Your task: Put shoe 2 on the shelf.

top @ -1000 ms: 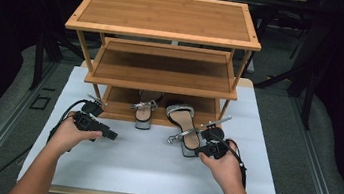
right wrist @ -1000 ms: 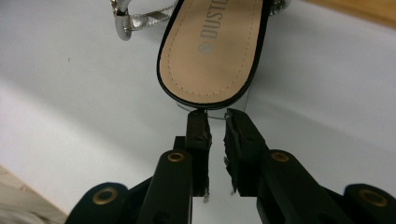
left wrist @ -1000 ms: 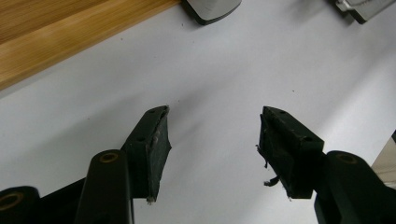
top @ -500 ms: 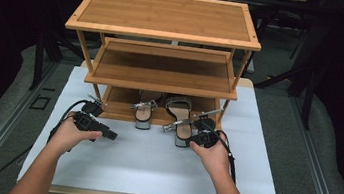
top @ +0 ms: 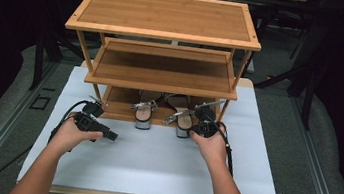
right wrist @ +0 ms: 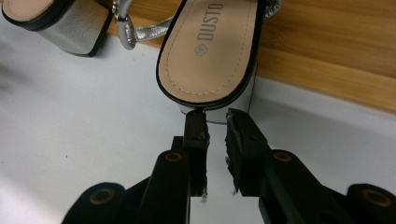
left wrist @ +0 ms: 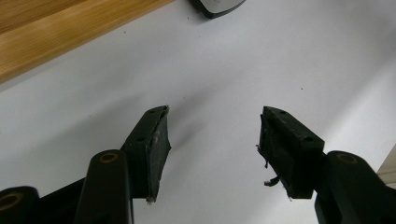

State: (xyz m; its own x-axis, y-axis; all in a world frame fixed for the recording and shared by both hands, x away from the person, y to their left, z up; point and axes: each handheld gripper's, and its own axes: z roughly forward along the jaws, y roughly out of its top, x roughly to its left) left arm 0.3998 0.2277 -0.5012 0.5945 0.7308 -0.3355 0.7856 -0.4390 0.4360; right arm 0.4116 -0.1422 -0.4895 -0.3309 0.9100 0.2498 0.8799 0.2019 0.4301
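Two sandals (top: 183,117) on rack (top: 123,110), right gripper (right wrist: 215,122) at one heel.

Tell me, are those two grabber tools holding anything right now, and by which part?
Neither holds anything. The left gripper has its jaws open over bare white table. The right gripper has its jaws nearly together, empty, right at the heel of the right sandal.

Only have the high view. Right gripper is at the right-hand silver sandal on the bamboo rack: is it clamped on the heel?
Observer: No. The right gripper has its jaws almost together with nothing between them, tips at the back of the silver block heel.
Operator: Sandal fully on the shelf?
Observer: No. The heel end of that tan-insoled sandal, printed DUSTO, sticks out past the bamboo rack's bottom shelf over the white table cover.
Operator: Left gripper?
Observer: The left gripper is open, with nothing between its pads.
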